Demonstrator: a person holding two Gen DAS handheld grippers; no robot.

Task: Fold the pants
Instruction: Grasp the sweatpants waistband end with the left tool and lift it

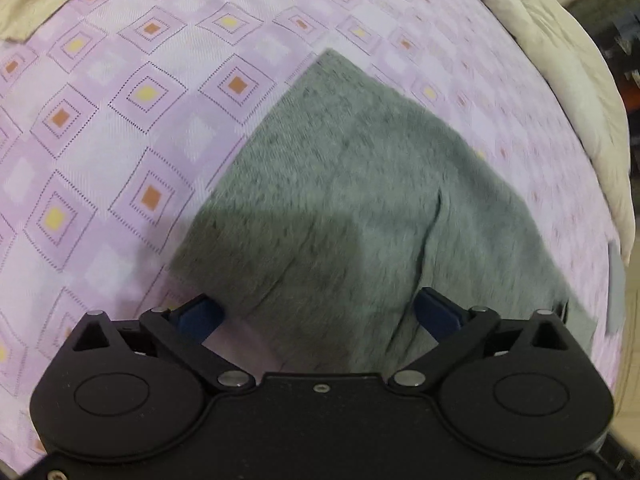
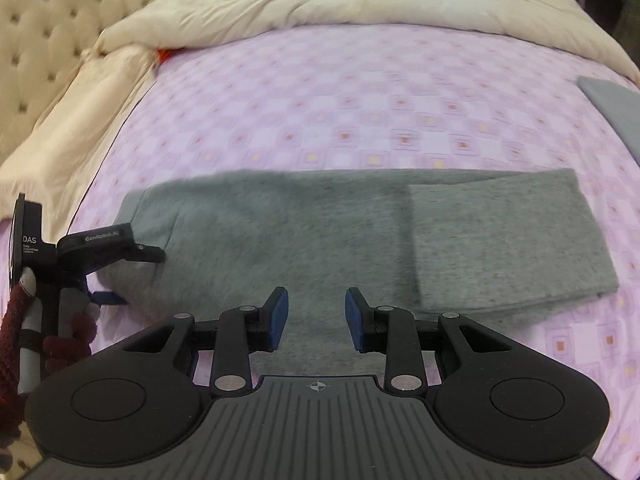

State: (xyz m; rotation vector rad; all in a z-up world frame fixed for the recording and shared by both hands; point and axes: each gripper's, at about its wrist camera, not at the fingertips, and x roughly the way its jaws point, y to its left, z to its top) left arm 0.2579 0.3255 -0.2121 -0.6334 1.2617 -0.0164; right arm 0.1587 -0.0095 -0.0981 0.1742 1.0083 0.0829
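Flat across the pink patterned bedsheet [image 2: 360, 92] lie the grey pants [image 2: 320, 232], one end folded over. Both the left gripper [image 1: 320, 312] and right gripper [image 2: 316, 316] are spread open and seemingly grip nothing, though blur hides contact.

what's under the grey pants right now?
The grey pants lie flat on the pink patterned bedsheet, which shows all around them. At their right end a folded layer rests on top. Whatever lies beneath the fabric itself is covered.
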